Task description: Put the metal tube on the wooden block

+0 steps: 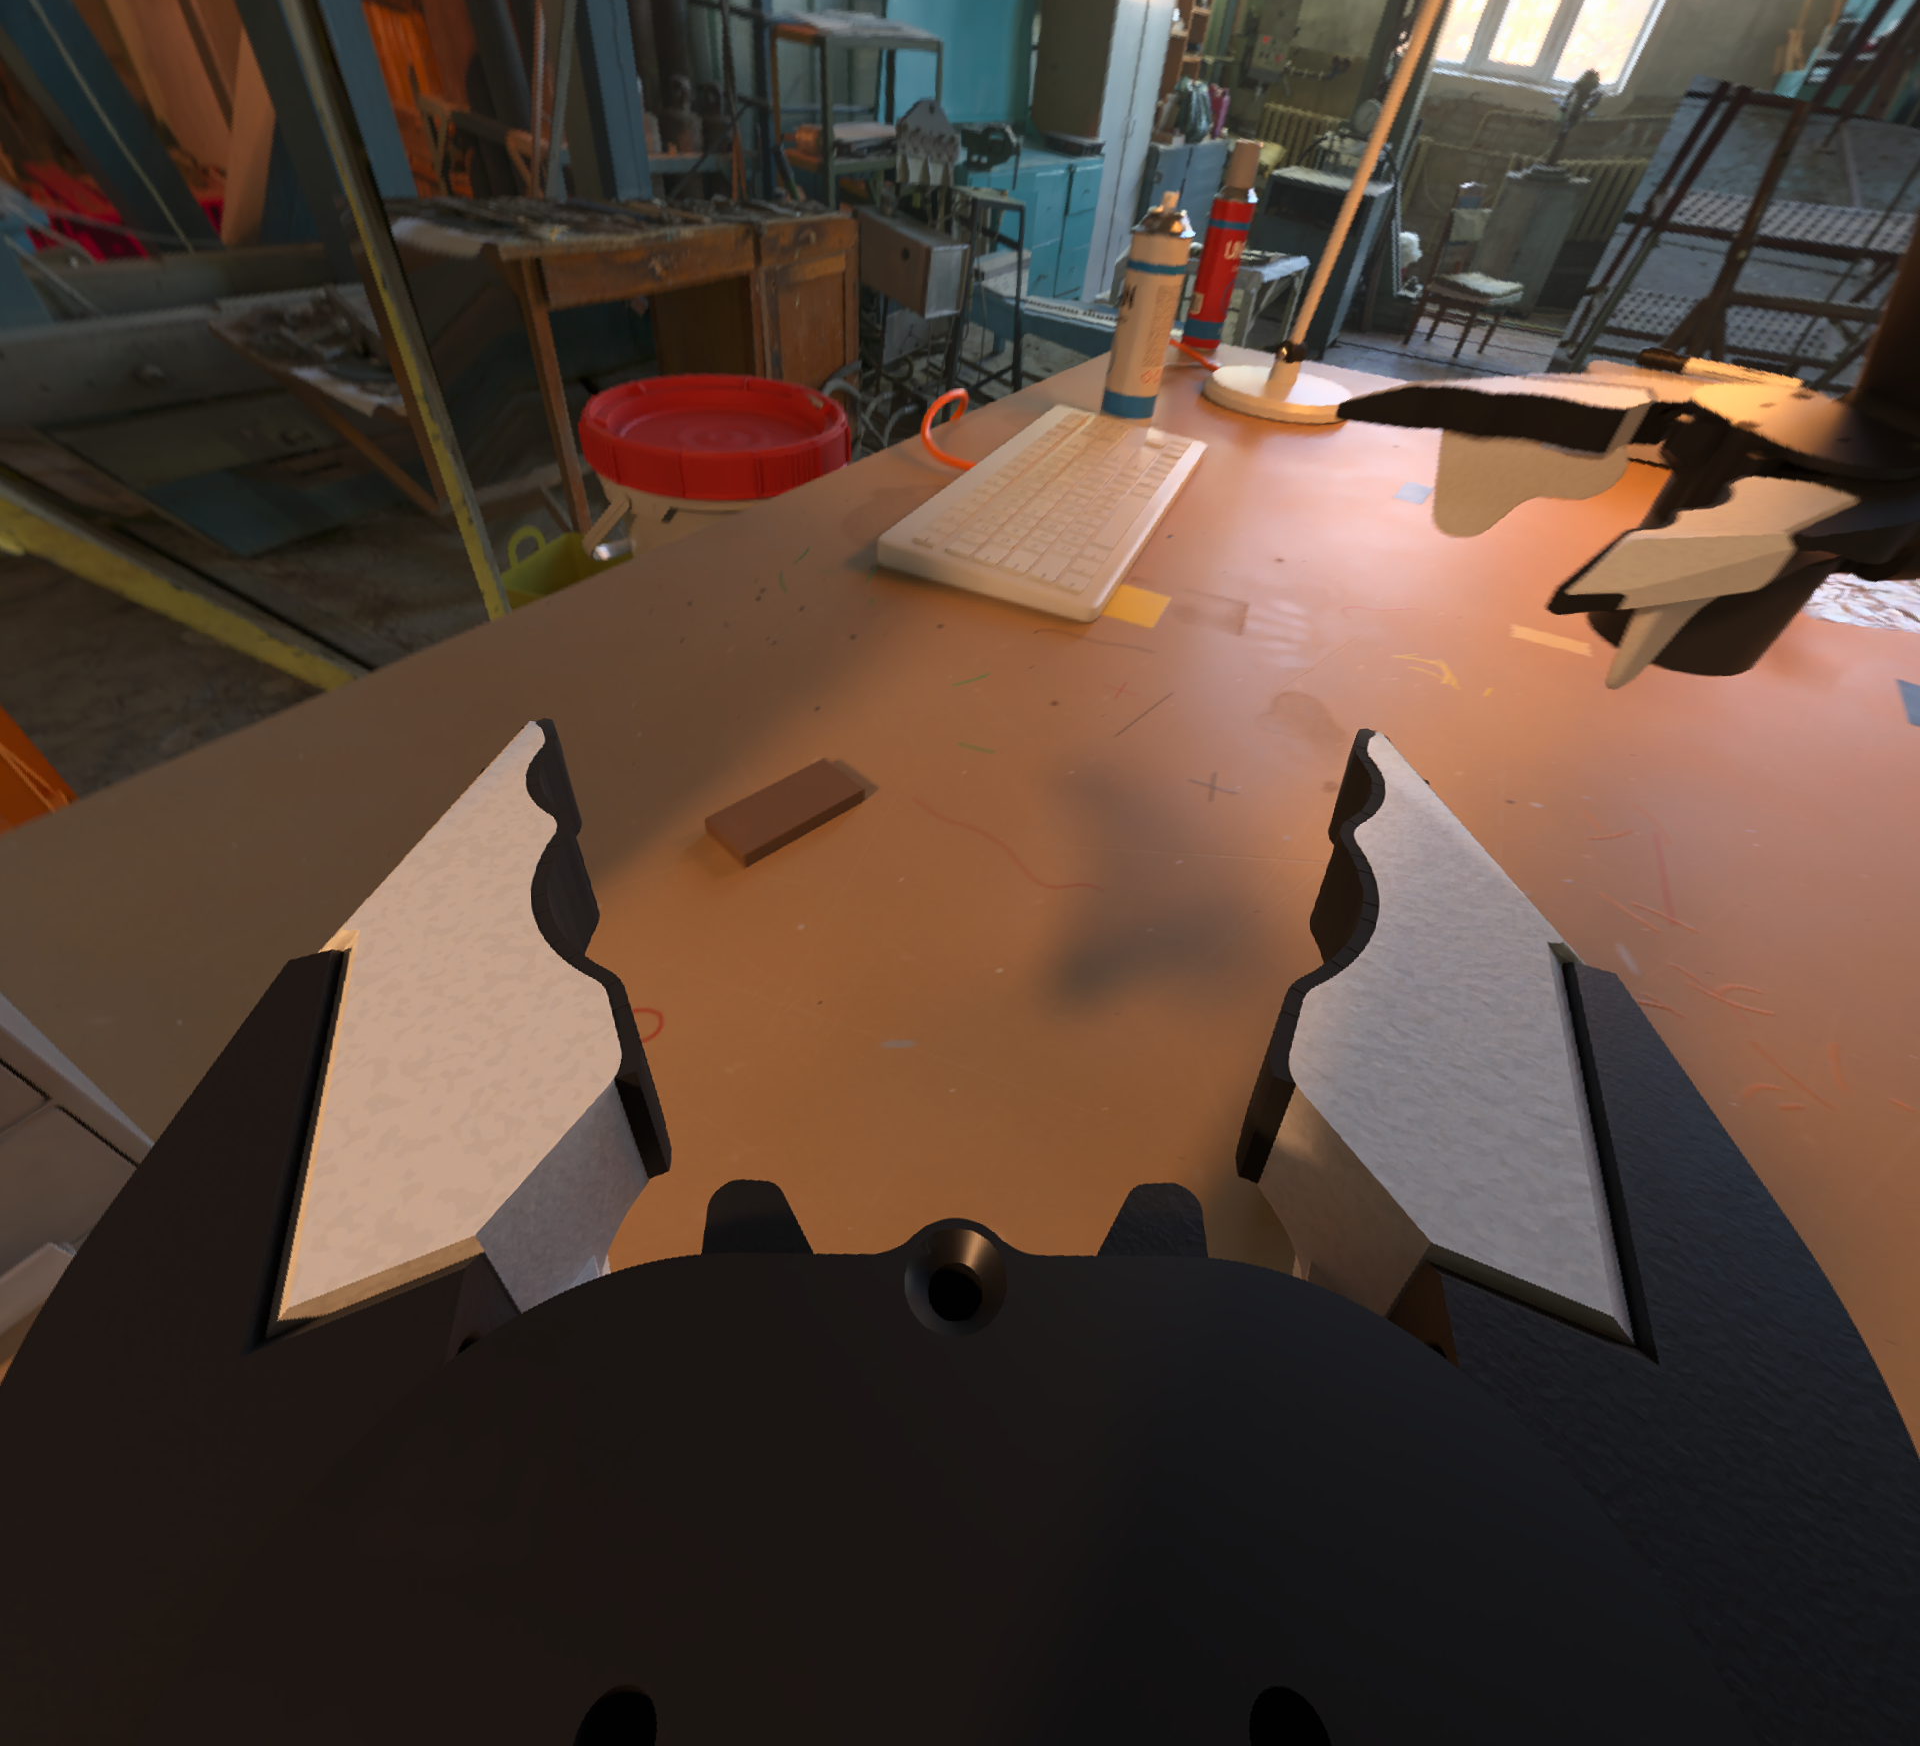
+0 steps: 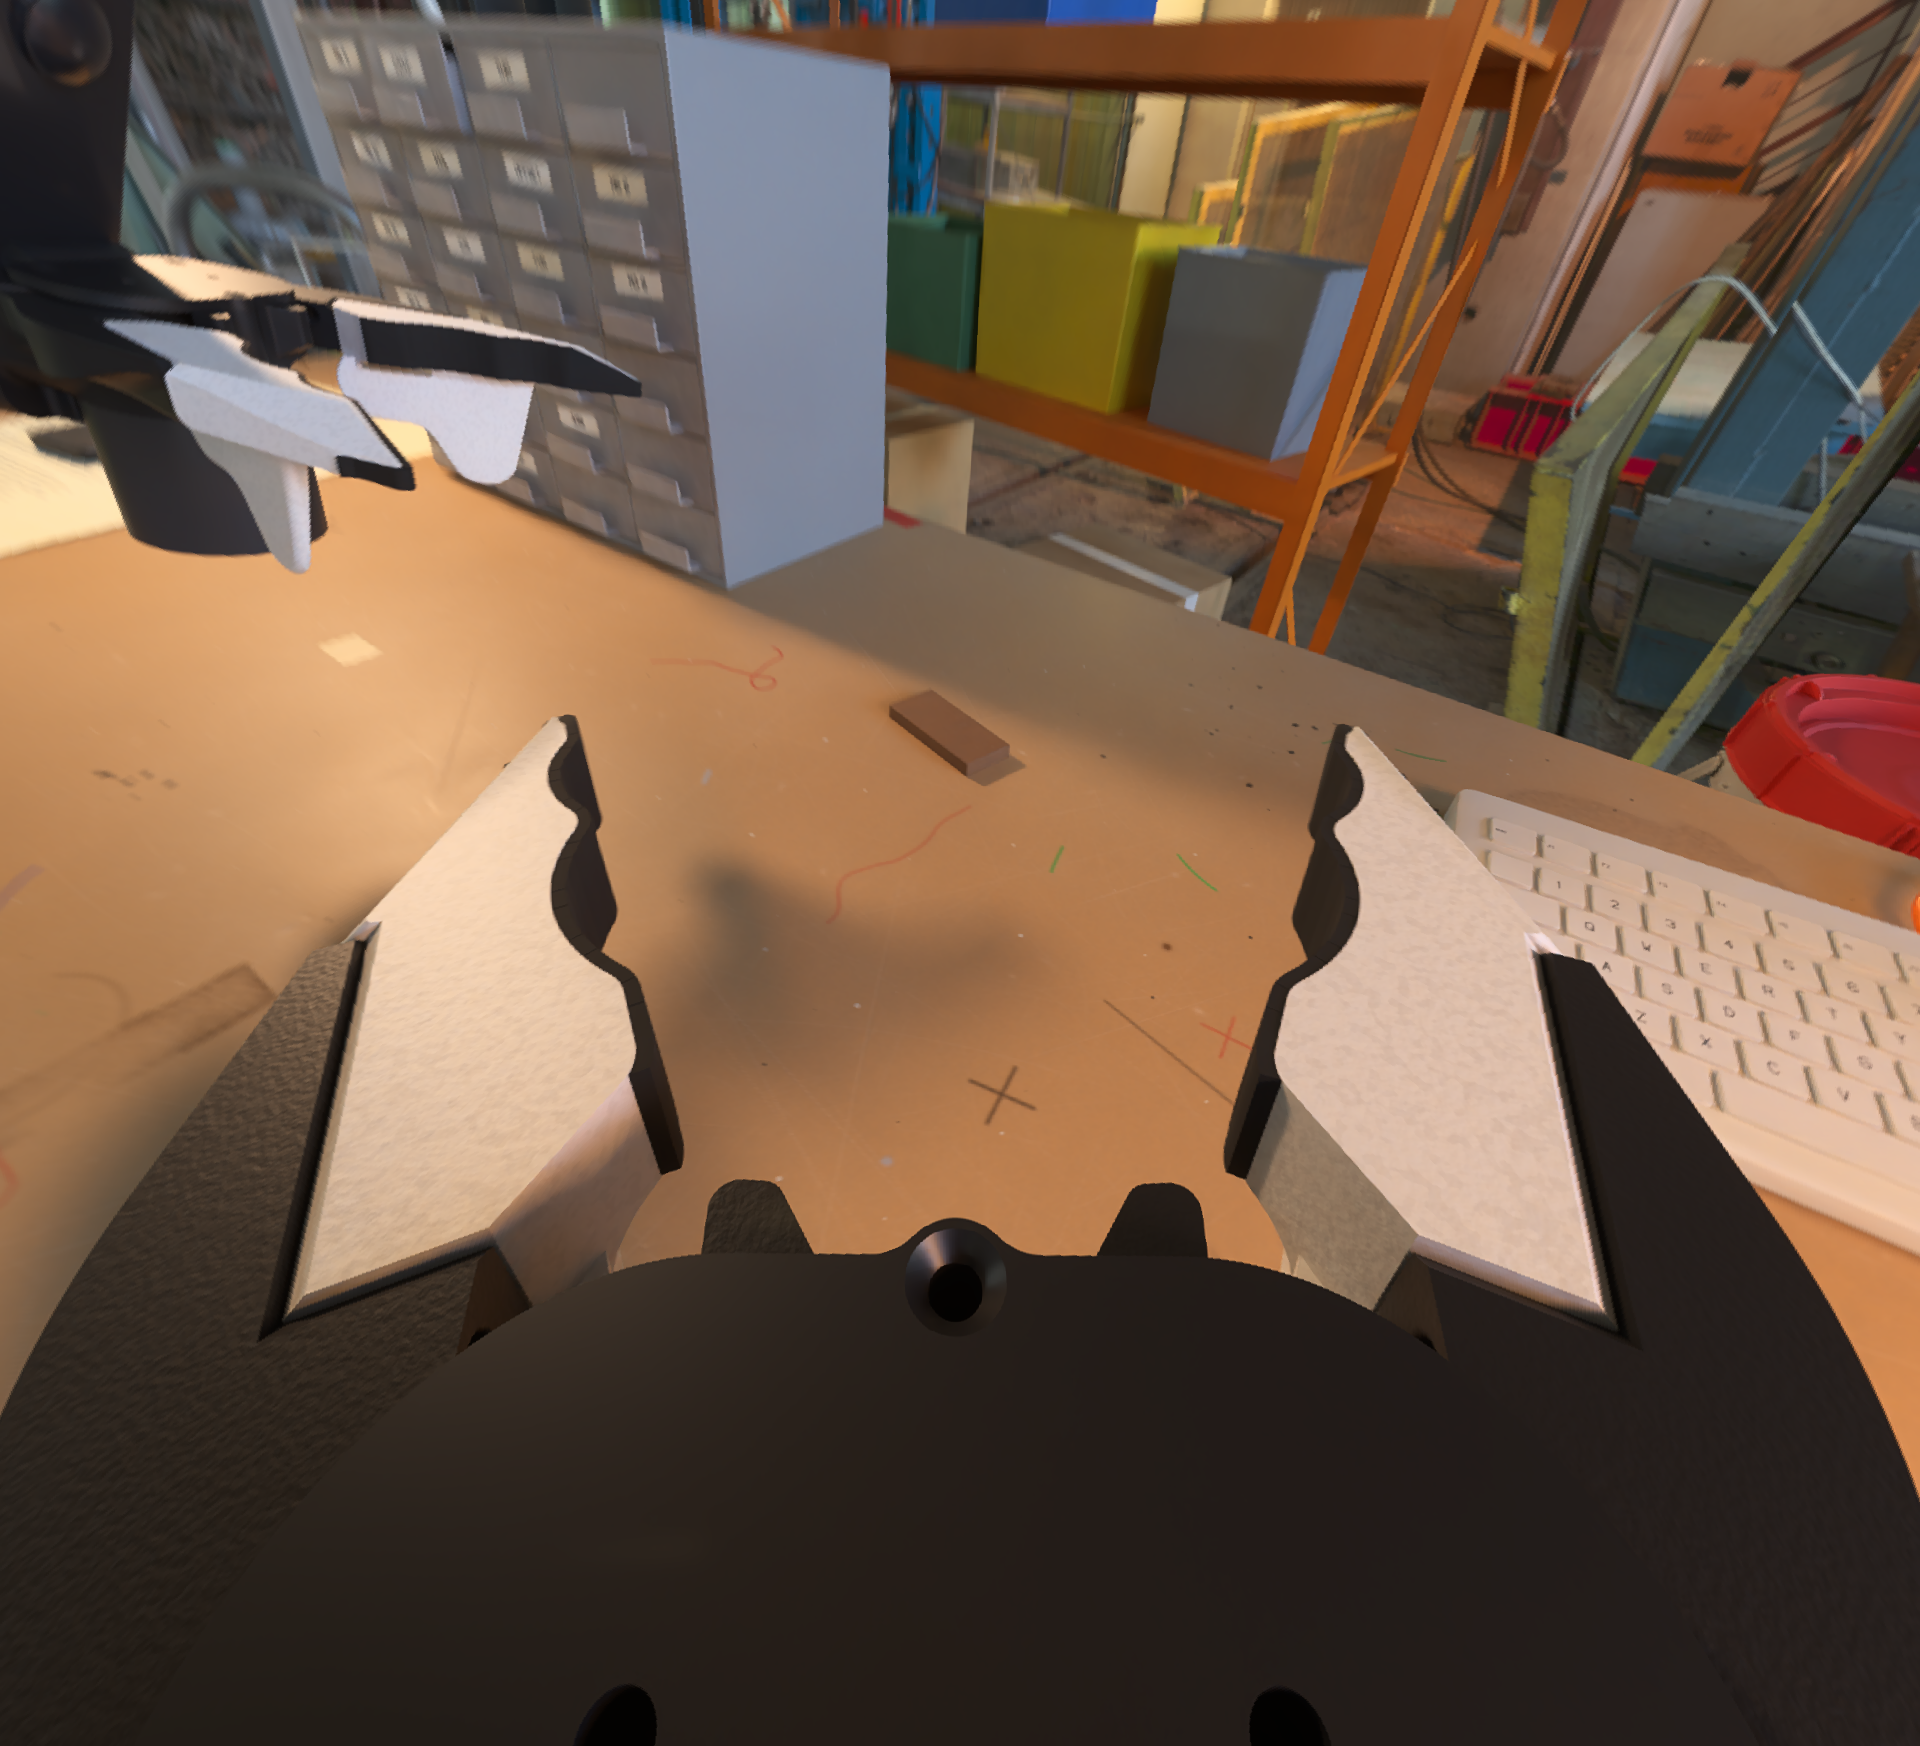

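Note:
The wooden block point(image 1: 784, 811) is a small flat brown slab lying on the brown table point(image 1: 1039, 1021). My left gripper point(image 1: 954, 735) is open and empty above the table, with the block just ahead between its fingertips, nearer the left finger. My right gripper point(image 2: 956, 730) is open and empty, and the block point(image 2: 940, 725) lies ahead of it, centred between its fingertips. Each gripper also shows in the other's view, hovering open: the right one point(image 1: 1455, 512) and the left one point(image 2: 520, 434). No metal tube shows in either view.
A white keyboard point(image 1: 1039, 507) lies beyond the block, also seen in the right wrist view point(image 2: 1714, 990). Behind it stand a white spray can point(image 1: 1143, 314), a red can point(image 1: 1221, 262) and a lamp base point(image 1: 1273, 392). A red-lidded bucket point(image 1: 712, 439) sits past the table edge. A grey drawer cabinet point(image 2: 623, 294) stands by the table.

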